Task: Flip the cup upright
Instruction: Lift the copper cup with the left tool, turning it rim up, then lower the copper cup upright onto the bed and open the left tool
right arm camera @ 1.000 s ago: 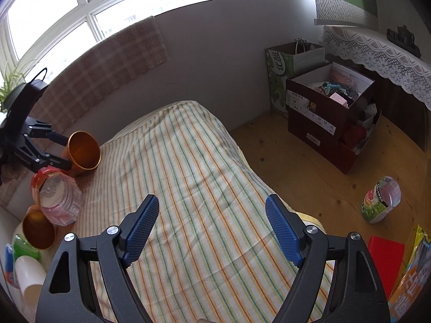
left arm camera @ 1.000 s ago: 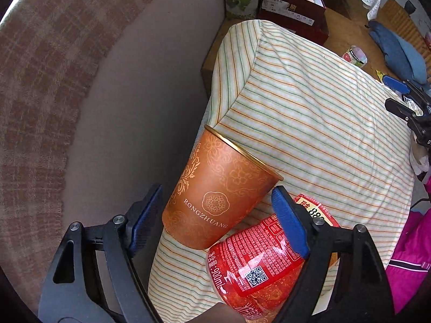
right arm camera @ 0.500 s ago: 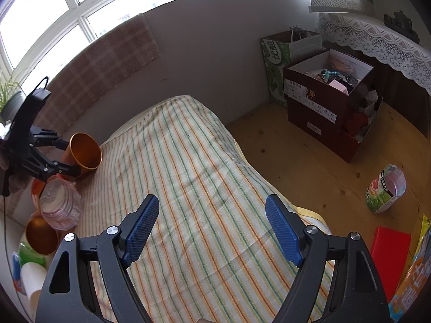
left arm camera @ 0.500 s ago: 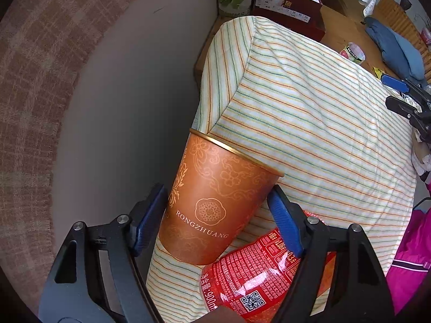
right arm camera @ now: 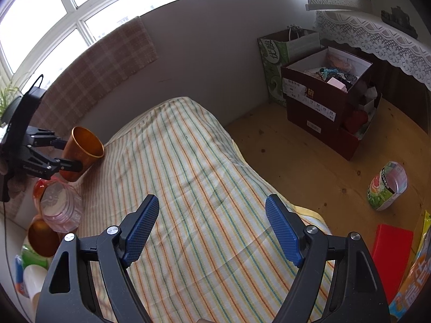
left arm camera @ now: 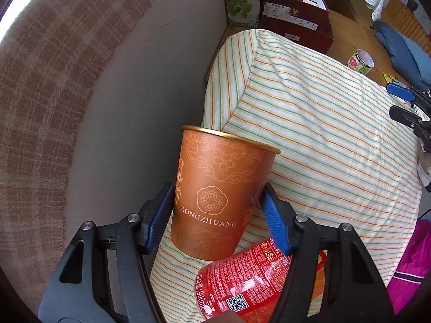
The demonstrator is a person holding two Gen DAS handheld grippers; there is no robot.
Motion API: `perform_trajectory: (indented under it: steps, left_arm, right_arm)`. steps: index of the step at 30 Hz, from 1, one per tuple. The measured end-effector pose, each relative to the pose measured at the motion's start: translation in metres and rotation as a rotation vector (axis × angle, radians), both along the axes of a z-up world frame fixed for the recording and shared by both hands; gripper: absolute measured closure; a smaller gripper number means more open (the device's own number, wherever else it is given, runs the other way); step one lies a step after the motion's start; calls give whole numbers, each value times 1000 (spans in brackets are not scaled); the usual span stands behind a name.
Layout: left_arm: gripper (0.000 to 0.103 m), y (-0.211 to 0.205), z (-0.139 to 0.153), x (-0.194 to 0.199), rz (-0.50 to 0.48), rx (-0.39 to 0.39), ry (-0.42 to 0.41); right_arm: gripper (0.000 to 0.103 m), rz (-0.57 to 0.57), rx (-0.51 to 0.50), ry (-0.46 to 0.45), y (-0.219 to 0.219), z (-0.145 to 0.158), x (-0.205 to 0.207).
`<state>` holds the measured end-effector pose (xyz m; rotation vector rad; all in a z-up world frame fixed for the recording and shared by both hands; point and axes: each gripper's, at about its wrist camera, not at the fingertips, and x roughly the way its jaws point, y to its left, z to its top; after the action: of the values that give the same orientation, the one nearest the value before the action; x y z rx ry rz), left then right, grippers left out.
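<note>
An orange paper cup (left arm camera: 218, 196) with gold floral print and the word RONGZHUANG sits between the blue pads of my left gripper (left arm camera: 215, 218), which is shut on its lower body. The cup is tilted, its gold rim pointing up and away. In the right wrist view the same cup (right arm camera: 80, 153) shows at the far left of the striped table (right arm camera: 204, 188), held by the left gripper (right arm camera: 62, 156), its open mouth facing right and up. My right gripper (right arm camera: 212, 228) is open and empty above the table's near part.
A red-labelled plastic bottle (left arm camera: 258, 277) lies just below the cup. Another orange cup (right arm camera: 43, 238) and white and green containers stand at the table's left end. A wall runs behind. Boxes (right arm camera: 326, 99) and a carton (right arm camera: 388, 188) sit on the wooden floor.
My left gripper moved in around the cup and closed on it. The cup's rim has turned more upward. The right gripper stayed open and barely moved.
</note>
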<state>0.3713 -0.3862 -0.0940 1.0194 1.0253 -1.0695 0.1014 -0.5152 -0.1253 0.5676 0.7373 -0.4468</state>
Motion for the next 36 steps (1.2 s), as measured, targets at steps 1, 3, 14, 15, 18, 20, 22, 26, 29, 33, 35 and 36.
perform_trajectory:
  steps: [1,3,14,15,18,20,22,26,29,33,35,36]
  left_arm:
    - [37,-1,3,-1,1,-7,-5]
    - [37,-2,11,-3,9,-22,-18]
    - [37,40,113,-37,113,-207,-142]
    - [37,49,124,-42,137,-223,-150]
    - [37,81,152,-62,210,-264,-178]
    - [37,105,164,-81,260,-278,-203]
    - [37,132,174,-100,313,-291,-220]
    - [37,186,175,-142,458,-309,-213]
    - [37,219,163,-177,540,-310,-204]
    - [37,257,139,-223,624,-325,-172]
    - [37,271,126,-242,669,-353,-123]
    - [37,276,119,-249,688,-367,-94]
  right_arm:
    - [22,1,1,-1,0,0,0]
    - [22,3,4,-2,0,-1,0]
    - [22,35,7,-12,1,-2,3]
    - [22,41,7,-14,1,-2,3]
    - [22,62,2,-18,4,-1,3]
    - [22,88,-13,-25,9,1,3]
    - [22,116,-41,-31,16,5,4]
    - [22,174,-56,-60,33,14,0]
    - [22,225,-43,-87,49,21,-8]
    - [22,279,-71,-114,75,32,-27]
    - [22,295,-76,-126,86,36,-39]
    - [22,299,-77,-130,90,37,-45]
